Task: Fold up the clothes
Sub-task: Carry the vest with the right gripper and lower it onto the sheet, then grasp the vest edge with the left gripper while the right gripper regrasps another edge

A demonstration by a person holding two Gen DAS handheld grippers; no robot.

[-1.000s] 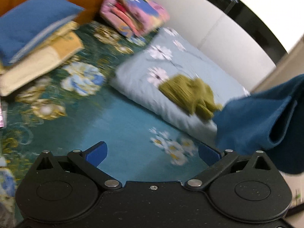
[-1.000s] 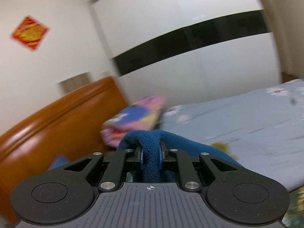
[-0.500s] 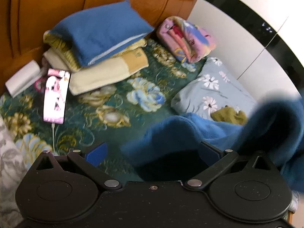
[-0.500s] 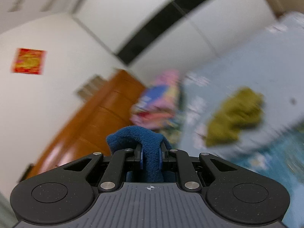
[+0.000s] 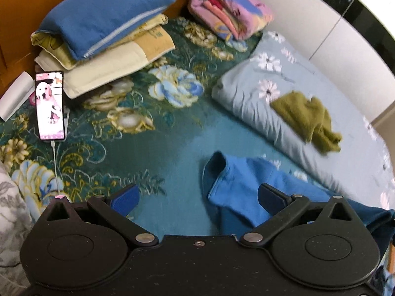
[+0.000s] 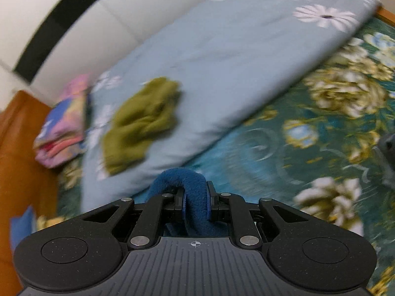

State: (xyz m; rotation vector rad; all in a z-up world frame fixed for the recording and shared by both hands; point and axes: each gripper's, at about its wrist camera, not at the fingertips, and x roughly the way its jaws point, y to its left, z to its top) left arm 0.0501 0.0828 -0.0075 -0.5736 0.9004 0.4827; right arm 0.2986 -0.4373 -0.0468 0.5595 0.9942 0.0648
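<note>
A: Where is the blue fleece garment (image 5: pixel 237 187)?

B: It lies crumpled on the bed, on the green flowered bedspread (image 5: pixel 148 153), low and to the right in the left wrist view. One cuff-like opening points up toward the middle of the bed.

A: And the left gripper (image 5: pixel 197 197)?

B: Its jaws stand wide apart with nothing between them. The right-hand finger (image 5: pixel 271 196) sits over the fleece; the left-hand one is over bare bedspread. Whether it touches the cloth, I cannot tell.

A: The right gripper (image 6: pixel 196 203)?

B: Clamped on the same garment. In the right wrist view a thick fold of dark blue fleece (image 6: pixel 182 180) arches up out of the closed jaws and hangs down behind them.

A: What else is on the bed?

B: A pale blue quilt with white daisies (image 5: pixel 284 98) along the far side, with an olive green garment (image 5: pixel 306 120) bunched on top of it, well apart from both grippers. A folded pink patterned blanket (image 5: pixel 229 14) sits by the wooden headboard (image 6: pixel 22 148). To the left, a blue pillow (image 5: pixel 98 17) is stacked on cream ones, and a phone (image 5: pixel 49 106) with a lit screen lies just beside them, its white cable (image 5: pixel 55 162) trailing down.
</note>
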